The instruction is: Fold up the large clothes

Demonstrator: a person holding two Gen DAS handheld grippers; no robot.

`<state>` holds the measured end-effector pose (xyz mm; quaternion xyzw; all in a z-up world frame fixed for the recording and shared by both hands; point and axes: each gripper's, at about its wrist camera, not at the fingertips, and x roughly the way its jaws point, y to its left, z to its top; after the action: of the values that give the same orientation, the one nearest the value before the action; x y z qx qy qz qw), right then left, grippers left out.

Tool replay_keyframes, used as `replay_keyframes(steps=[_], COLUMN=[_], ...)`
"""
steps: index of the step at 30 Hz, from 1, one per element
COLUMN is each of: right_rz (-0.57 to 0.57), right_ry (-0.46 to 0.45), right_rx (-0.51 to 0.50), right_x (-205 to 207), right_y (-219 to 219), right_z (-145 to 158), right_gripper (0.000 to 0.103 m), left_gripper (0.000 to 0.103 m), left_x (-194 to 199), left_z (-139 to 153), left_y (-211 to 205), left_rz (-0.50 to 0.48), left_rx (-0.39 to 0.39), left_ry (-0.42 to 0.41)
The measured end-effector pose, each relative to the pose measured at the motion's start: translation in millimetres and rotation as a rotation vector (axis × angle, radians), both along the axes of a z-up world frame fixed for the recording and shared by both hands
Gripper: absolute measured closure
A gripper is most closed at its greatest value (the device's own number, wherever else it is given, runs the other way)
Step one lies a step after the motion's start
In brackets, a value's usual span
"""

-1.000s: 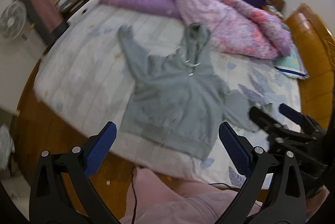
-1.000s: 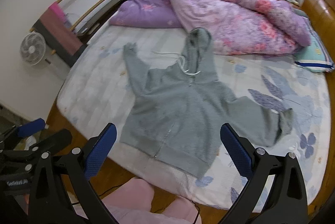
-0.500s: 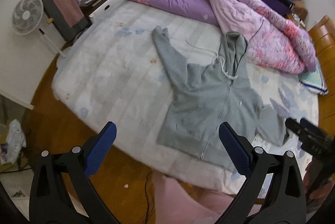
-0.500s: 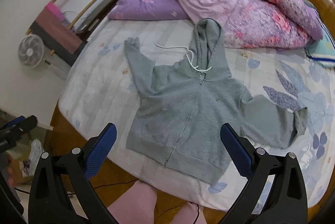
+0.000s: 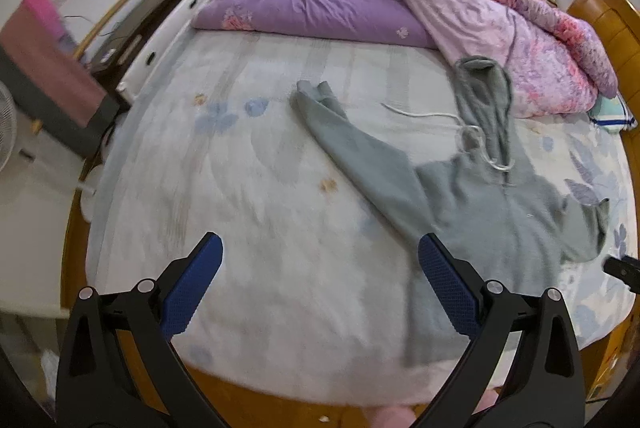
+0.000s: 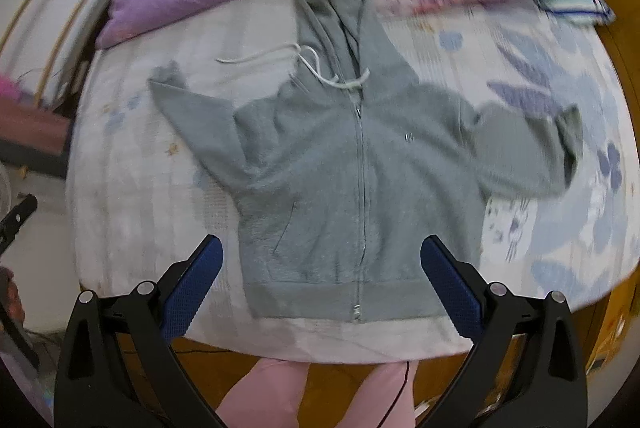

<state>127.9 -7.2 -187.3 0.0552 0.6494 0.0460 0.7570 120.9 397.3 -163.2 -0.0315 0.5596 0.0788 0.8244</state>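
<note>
Since half a second ago your left gripper (image 5: 319, 278) has swung left; hoodie (image 6: 352, 164) now at its 2 o'clock, flat on bed (image 5: 248, 188). Both grippers, right gripper (image 6: 320, 278) included, gape wide, empty. Soft, limp fleece: pinch sleeve cuff (image 5: 314, 92), 12 o'clock.
</note>
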Motion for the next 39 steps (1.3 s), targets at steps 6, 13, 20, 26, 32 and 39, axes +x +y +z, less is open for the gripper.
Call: replay_keyframes(steps=[6, 13, 20, 26, 32, 39], right_rz=[-0.083, -0.062, -0.036, -0.029, 0.041, 0.195], right_ry=[0.074, 0.157, 0.229, 0.252, 0.129, 0.207], right_rx=[-0.077, -0.113, -0.098, -0.098, 0.089, 0.234], right_x=[23.6, 57.7, 94.0, 118.8, 137.9, 150.4], right_y=[23.4, 56.5, 75.6, 83.5, 110.5, 172.8], right_z=[-29.6, -78.9, -136.7, -179.2, -190.8, -279.8], right_gripper=[0.007, 0.007, 0.008, 0.008, 0.013, 0.093], left_gripper=[0.005, 0.005, 0.005, 0.005, 0.006, 0.016], left_x=[83.3, 157.0, 202.7, 250.6, 285.5, 320.0], left_z=[-78.6, -165.7, -223.4, -280.6, -310.1, -320.0], left_y=[82.6, 122.7, 134.2, 146.5, 137.3, 125.5], left_rz=[-0.046, -0.170, -0.272, -0.386, -0.489, -0.399], left_rx=[-0.066, -0.065, 0.025, 0.047, -0.011, -0.338], left_ry=[0.015, 0.009, -0.096, -0.100, -0.112, -0.106])
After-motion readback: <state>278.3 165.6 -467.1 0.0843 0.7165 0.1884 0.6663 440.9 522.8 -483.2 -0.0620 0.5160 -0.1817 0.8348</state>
